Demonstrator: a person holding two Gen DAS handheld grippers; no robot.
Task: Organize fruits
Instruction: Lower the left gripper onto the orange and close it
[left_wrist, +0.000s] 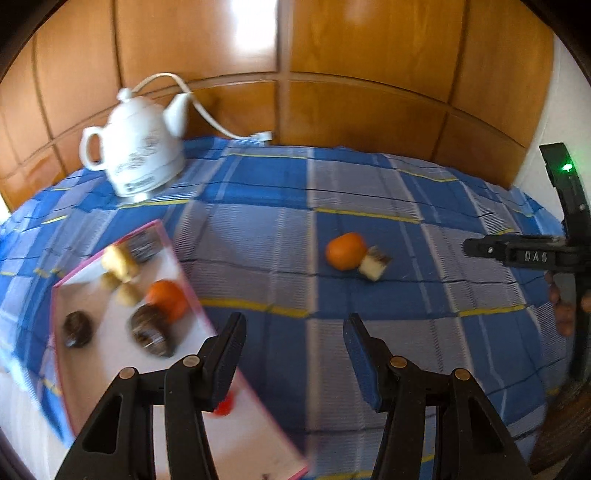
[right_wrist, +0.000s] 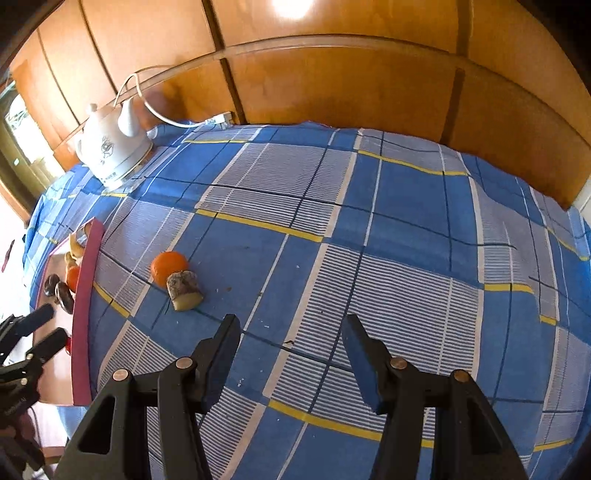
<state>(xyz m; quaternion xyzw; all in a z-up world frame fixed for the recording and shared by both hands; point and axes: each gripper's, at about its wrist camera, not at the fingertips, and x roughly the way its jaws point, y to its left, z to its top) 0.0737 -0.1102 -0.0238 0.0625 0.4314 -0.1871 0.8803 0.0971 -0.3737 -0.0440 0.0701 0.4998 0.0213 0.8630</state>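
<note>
Two fruits lie loose on the checked cloth (right_wrist: 406, 206): an orange (right_wrist: 168, 267) and a cut wedge of fruit (right_wrist: 184, 290), pale flesh, dark rind. The two are touching, the wedge on the nearer side as the right gripper sees it.

Right gripper (right_wrist: 291, 332): jaws wide apart, nothing between them. The pair lies ahead and well to its left, across open cloth. In this view the wedge's long axis seems to run roughly crosswise to the fingers, rind uppermost; hard to be sure through the fisheye.

Left gripper (left_wrist: 295, 332): jaws also spread wide, empty. From it the orange (left_wrist: 345, 251) and wedge (left_wrist: 373, 263) lie ahead and slightly right, nearly in line with the gap between its fingers. The wedge is on the right of the orange here.

The pink-edged tray (left_wrist: 184, 273) lies ahead-left of the left gripper, partly under its left finger. It holds another orange, some pale pieces and two dark round fruits; view blurred.

Judgement: the left gripper looks the better placed, straight on and beside the tray. Risk: taking one fruit nudges the other.

A white kettle (left_wrist: 136, 147) stands far ahead-left, well apart.
</note>
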